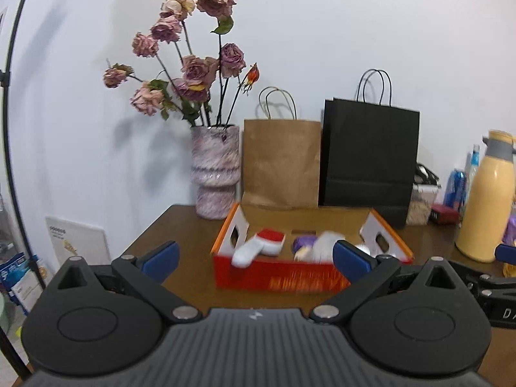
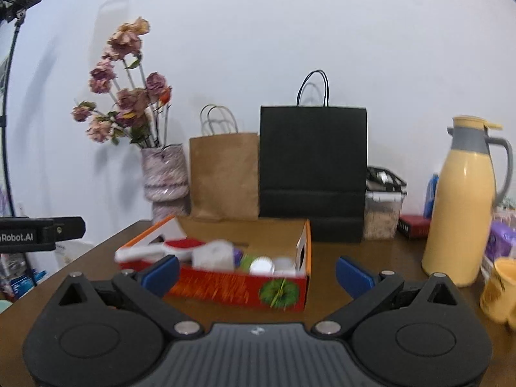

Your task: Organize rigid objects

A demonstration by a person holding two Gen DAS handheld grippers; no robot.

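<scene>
Against the white wall, your brown table (image 1: pixel 180 225) carries the red cardboard box (image 1: pixel 277 274) near its front edge, small items blurred inside. Your left gripper (image 1: pixel 256 258) and right gripper (image 2: pixel 258 269) both gape wide, holding nothing.

- The right gripper (image 2: pixel 256 272) hovered low over the brown table (image 2: pixel 325 277), its blue-padded fingers (image 2: pixel 161 272) spread wide with nothing between them.
- Just beyond stood an open red-and-orange cardboard box (image 2: pixel 238 290), holding blurred white, red, purple and green items.
- Behind it, against the wall, stood a vase of dried roses (image 2: pixel 164 177), a brown paper bag (image 2: pixel 224 174) and a black paper bag (image 2: pixel 312 167).
- To the right stood a yellow thermos jug (image 2: pixel 464 206), with a yellow cup (image 2: pixel 498 288) nearer.
- A black bar of the left gripper (image 2: pixel 42 232) showed at the left edge.
</scene>
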